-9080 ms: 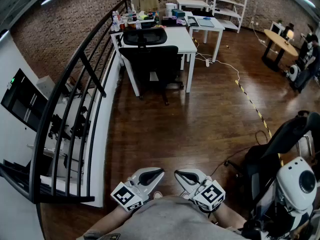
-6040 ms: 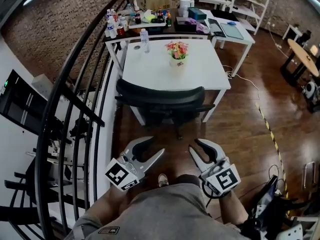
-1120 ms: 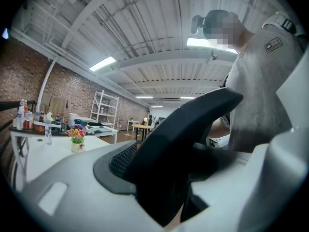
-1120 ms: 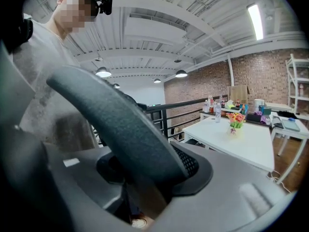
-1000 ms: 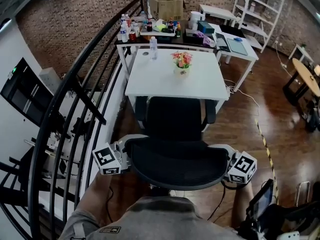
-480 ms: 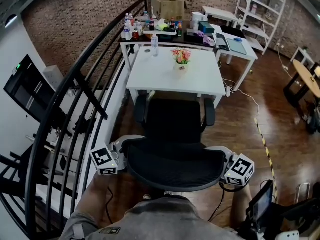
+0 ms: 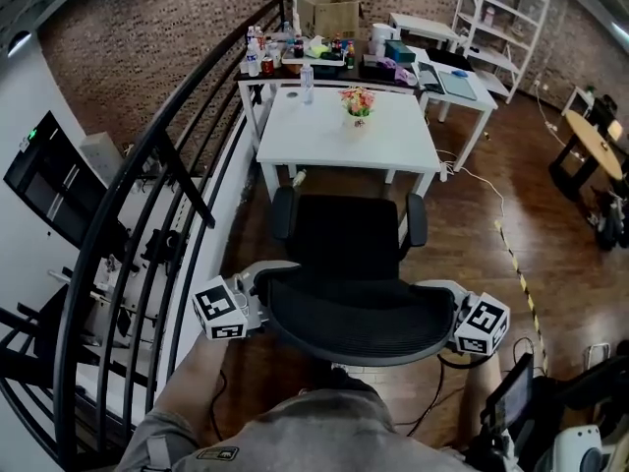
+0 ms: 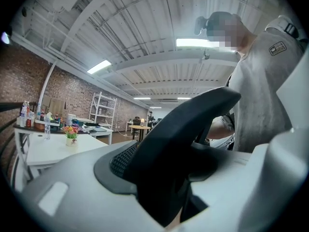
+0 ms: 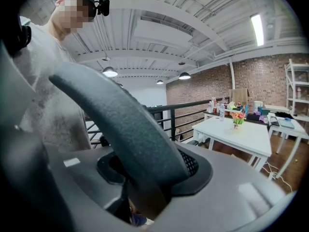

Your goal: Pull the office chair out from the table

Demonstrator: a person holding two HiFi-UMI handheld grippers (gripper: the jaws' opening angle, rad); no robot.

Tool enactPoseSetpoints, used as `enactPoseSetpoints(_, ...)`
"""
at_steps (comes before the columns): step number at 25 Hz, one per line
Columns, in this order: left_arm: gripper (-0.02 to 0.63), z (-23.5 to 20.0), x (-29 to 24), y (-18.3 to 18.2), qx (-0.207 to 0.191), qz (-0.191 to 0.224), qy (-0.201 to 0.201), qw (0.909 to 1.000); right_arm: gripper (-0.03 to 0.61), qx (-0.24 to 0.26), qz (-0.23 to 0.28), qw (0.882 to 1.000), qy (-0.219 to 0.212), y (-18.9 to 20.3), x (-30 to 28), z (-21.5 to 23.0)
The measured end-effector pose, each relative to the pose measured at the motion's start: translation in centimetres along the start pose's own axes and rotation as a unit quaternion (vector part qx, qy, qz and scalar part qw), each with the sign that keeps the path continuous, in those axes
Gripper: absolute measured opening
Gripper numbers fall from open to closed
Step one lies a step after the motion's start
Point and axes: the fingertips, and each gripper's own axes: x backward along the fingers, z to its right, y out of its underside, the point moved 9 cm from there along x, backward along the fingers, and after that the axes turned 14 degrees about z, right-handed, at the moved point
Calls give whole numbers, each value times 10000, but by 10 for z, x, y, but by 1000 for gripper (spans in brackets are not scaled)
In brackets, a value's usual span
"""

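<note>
Below the head camera, the office chair (image 7: 344,239) stands clear of the white worktop (image 7: 344,131), its seat fully out from under it. In the left gripper view, the left hand-held gripper (image 8: 166,190) clamps the backrest (image 8: 183,129) edge. In the right gripper view, the right hand-held gripper (image 9: 140,192) grips the opposite edge. The pull appears essentially done; only release is left.

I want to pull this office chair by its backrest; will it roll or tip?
The office chair likely glides: the wooden floor looks smooth, though its base is hidden. Held high on the backrest, it may recline. With the left gripper and right gripper on opposite sides, it should track straight.
</note>
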Motion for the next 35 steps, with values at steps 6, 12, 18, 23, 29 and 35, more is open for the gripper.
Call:
enactPoseSetpoints(6,236,36,19,-2,-5,91,89,9999,207,-23,-9,9999,107,3,11,-42)
enactPoseSetpoints(12,236,67,31,0,-10,101,144,9998,207,-113,-16,9998,181,10,24,-79)
enactPoseSetpoints(18,241,96,36,5,-17,94,135,9999,207,-150,-39,9996,225,18,39,-108)
enactPoseSetpoints(23,246,120,36,7,12,69,83,9999,206,-175,-15,9996,199,23,54,-127)
enactPoseSetpoints(29,256,148,32,8,-79,115,-166,9998,201,-54,39,10000,51,24,73,-138)
enactPoseSetpoints(35,270,177,31,14,-130,145,-354,9992,195,-7,42,9999,-95,32,89,-154)
